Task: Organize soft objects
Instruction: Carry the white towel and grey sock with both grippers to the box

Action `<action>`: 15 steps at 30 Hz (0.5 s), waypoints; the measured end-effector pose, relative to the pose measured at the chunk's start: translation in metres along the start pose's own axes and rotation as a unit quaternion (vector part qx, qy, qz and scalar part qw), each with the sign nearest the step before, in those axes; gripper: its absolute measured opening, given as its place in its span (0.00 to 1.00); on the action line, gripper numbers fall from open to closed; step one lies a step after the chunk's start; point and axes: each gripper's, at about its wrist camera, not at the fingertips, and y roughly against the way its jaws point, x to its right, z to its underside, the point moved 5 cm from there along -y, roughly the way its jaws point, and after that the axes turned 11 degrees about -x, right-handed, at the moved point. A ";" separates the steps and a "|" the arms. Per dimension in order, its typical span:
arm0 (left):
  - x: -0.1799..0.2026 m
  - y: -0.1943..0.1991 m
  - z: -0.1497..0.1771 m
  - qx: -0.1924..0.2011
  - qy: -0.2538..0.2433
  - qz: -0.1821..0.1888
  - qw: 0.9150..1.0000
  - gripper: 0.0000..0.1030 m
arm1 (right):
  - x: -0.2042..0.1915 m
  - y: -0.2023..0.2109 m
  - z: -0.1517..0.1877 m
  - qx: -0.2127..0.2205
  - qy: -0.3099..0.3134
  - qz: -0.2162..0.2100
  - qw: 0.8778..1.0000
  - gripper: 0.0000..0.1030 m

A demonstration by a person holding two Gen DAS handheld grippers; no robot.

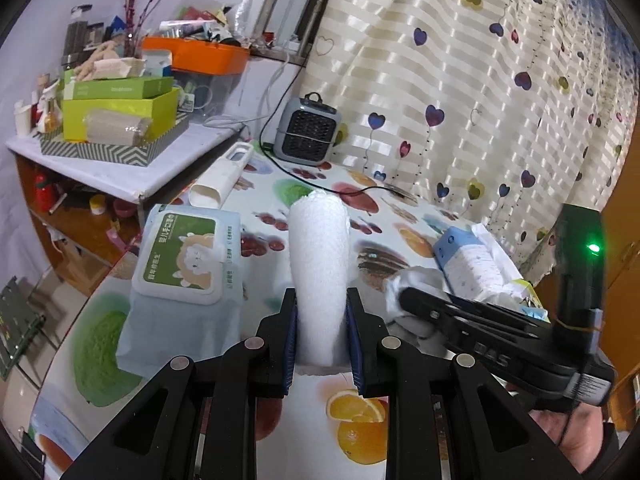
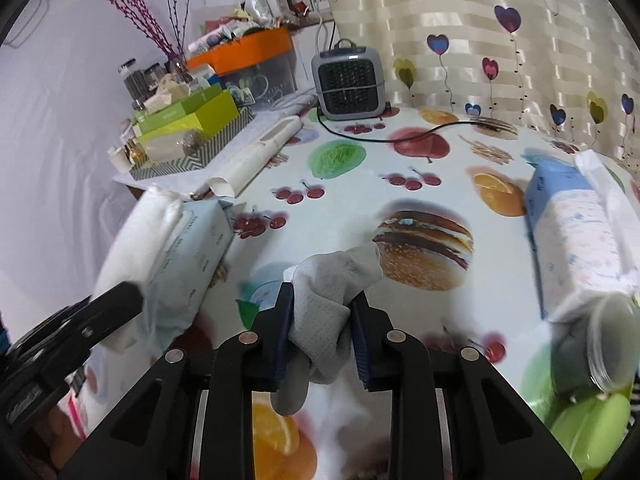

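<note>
My left gripper (image 1: pixel 321 300) is shut on a white rolled towel (image 1: pixel 319 256) that stands up between its blue pads above the fruit-print tablecloth (image 1: pixel 280 188). My right gripper (image 2: pixel 322 292) is shut on a crumpled grey-white glove (image 2: pixel 336 280) and holds it over the table. In the left wrist view the right gripper (image 1: pixel 404 298) comes in from the right with the glove (image 1: pixel 416 280) at its tip. A wet-wipes pack (image 1: pixel 180 256) lies to the left; it also shows in the right wrist view (image 2: pixel 176 248). A blue tissue pack (image 1: pixel 472 260) lies to the right, also seen in the right wrist view (image 2: pixel 572 232).
A grey fan heater (image 2: pixel 349 80) with a black cord stands at the back by the heart-print curtain (image 1: pixel 480 80). A white tube holder (image 1: pixel 224 176) lies at the table's left edge. A cluttered side shelf (image 1: pixel 112 120) holds green boxes. A jar (image 2: pixel 608 344) and green lid (image 2: pixel 588 428) lie at right.
</note>
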 end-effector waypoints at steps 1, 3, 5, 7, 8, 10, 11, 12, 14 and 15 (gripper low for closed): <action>0.002 0.002 0.000 0.001 -0.001 0.001 1.000 0.20 | 0.000 0.004 0.002 0.002 0.000 -0.003 1.000 0.27; 0.006 0.004 0.001 0.003 -0.005 0.002 1.000 0.20 | 0.000 0.015 0.007 0.011 0.002 -0.007 1.000 0.26; 0.010 0.005 0.002 0.002 -0.009 0.008 1.000 0.20 | 0.000 0.028 0.012 0.021 0.003 -0.012 1.000 0.27; 0.016 0.005 0.004 -0.001 -0.013 0.013 1.000 0.20 | 0.000 0.039 0.017 0.029 0.003 -0.015 0.999 0.27; 0.020 0.005 0.006 -0.002 -0.015 0.015 1.000 0.20 | 0.001 0.042 0.019 0.032 0.002 -0.016 0.999 0.27; 0.026 0.005 0.007 -0.004 -0.019 0.019 1.000 0.20 | 0.004 0.053 0.024 0.039 0.000 -0.019 0.999 0.27; 0.030 0.006 0.008 -0.005 -0.021 0.022 1.000 0.20 | 0.005 0.058 0.026 0.042 -0.001 -0.021 0.999 0.27; 0.035 0.006 0.008 -0.007 -0.024 0.027 0.999 0.20 | 0.006 0.061 0.027 0.045 -0.003 -0.023 0.999 0.27; 0.042 0.007 0.009 -0.010 -0.028 0.038 0.999 0.20 | 0.010 0.071 0.031 0.053 -0.007 -0.026 0.998 0.26; 0.046 0.007 0.009 -0.012 -0.030 0.046 0.998 0.20 | 0.011 0.076 0.033 0.056 -0.008 -0.028 0.998 0.27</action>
